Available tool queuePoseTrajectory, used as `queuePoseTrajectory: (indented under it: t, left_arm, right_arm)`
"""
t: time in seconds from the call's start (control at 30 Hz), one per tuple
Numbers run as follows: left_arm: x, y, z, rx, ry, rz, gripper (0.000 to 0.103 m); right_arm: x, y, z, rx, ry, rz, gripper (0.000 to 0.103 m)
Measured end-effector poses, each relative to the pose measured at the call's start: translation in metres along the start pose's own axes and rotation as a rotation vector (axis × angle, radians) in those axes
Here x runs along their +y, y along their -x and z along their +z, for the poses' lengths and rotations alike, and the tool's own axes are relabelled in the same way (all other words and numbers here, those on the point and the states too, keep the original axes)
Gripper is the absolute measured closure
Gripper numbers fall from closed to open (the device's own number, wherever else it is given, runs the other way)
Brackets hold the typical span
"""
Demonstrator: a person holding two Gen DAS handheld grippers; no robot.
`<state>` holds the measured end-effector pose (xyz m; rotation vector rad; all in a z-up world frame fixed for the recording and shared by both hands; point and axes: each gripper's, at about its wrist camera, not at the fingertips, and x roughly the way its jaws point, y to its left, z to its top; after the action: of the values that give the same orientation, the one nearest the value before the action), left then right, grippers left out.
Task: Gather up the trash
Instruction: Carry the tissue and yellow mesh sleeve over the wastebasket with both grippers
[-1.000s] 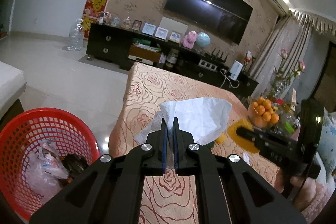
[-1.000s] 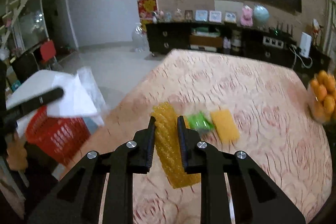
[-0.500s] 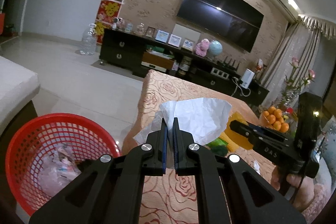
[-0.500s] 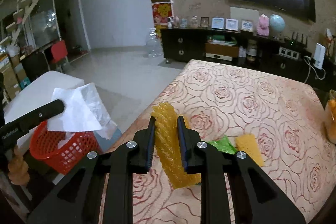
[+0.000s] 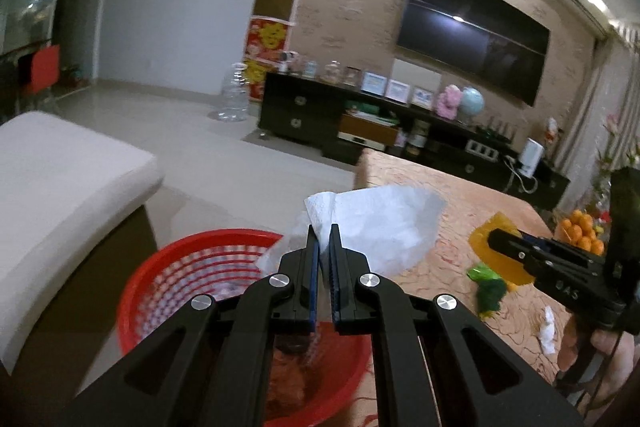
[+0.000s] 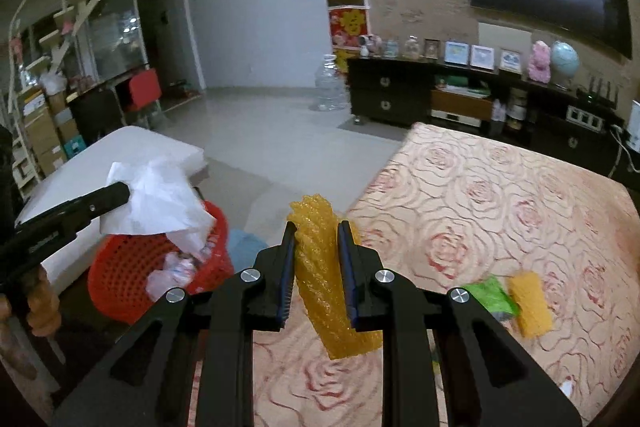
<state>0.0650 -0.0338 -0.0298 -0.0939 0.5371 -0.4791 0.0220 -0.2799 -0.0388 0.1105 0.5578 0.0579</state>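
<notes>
My left gripper (image 5: 324, 227) is clamped tight on a white tissue (image 5: 376, 223), which fans out ahead of and to the right of the tips. I judge the pinch sits at one corner so the sheet hangs free and will drop clean once the jaws part. The red basket (image 5: 160, 267) lies just below and ahead of this claw, to the left of the tips, with crumpled rubbish already inside. From the right wrist view, the tissue (image 6: 160, 203) hangs above the basket (image 6: 120, 279) rim.

My right gripper (image 6: 316, 239) is closed on a yellow ridged wrapper (image 6: 320, 267), gripped across its narrow width. Its long axis runs along the fingers, one end poking out past the tips and the other drooping below the jaws toward the rose-patterned tablecloth (image 6: 500, 207). Holding it crosswise keeps the floppy strip from sliding out, I reckon.

Further out, to the right of this claw, a green wrapper (image 6: 490, 295) and a yellow packet (image 6: 530, 303) lie side by side on the cloth, not yet collected.
</notes>
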Motion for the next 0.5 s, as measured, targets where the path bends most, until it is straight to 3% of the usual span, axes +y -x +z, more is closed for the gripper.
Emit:
queuePoseTrajectory:
  t: [0.5]
  left_arm:
    - [0.044,0.003,-0.009,0.022,0.08,0.109,0.098]
  right_arm:
    - [0.072,-0.042,0.011,0.069,0.06,0.169,0.082]
